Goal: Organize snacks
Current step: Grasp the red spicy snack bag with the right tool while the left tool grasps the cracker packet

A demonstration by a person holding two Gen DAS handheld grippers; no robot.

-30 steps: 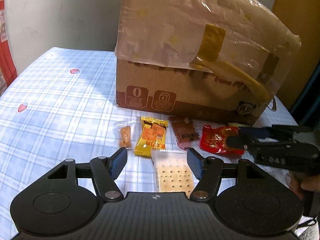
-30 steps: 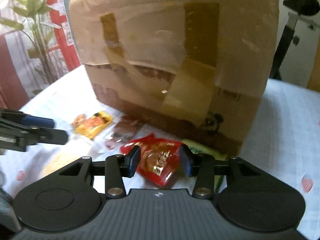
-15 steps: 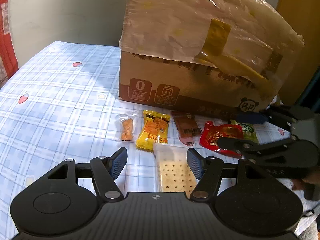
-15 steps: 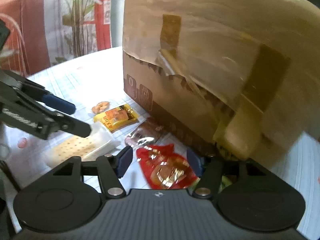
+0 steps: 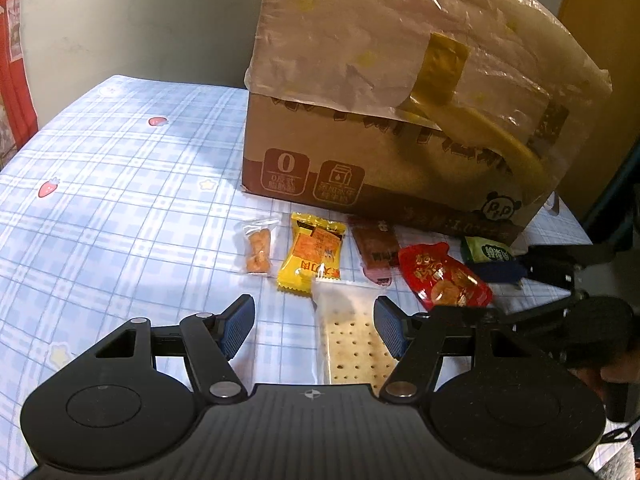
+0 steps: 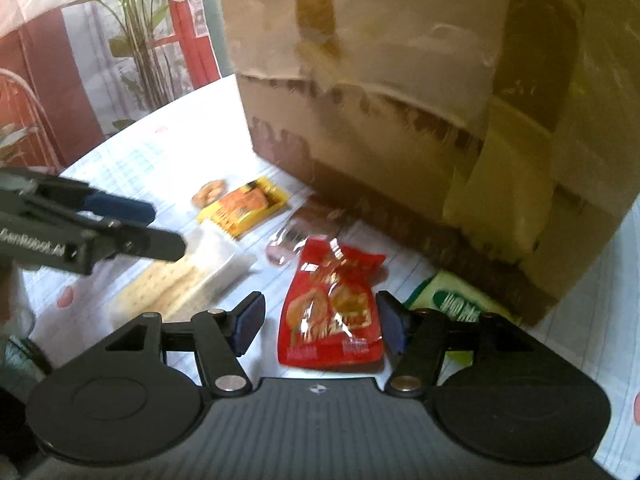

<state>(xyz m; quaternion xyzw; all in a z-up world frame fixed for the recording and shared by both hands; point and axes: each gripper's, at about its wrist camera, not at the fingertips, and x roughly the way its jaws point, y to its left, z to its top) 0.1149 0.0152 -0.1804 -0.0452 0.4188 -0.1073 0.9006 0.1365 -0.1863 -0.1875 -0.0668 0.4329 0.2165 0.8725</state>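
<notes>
Checked table [image 5: 120, 200] w/ box: red pkt [image 6: 332, 312] lying lengthwise toward 12 betw right tool [image 6: 320, 322] spread jaws, untouched; left tool [image 5: 314, 330] spread too, sitting farther.

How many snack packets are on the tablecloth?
6, in front of the cardboard box: clear biscuit packet, yellow packet, brown packet, red packet, green packet, cracker pack nearest. More may be hidden.

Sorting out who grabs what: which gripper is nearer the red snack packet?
Right. The red snack packet lies between the right gripper's open jaws; the left gripper straddles the cracker pack beside it.
</notes>
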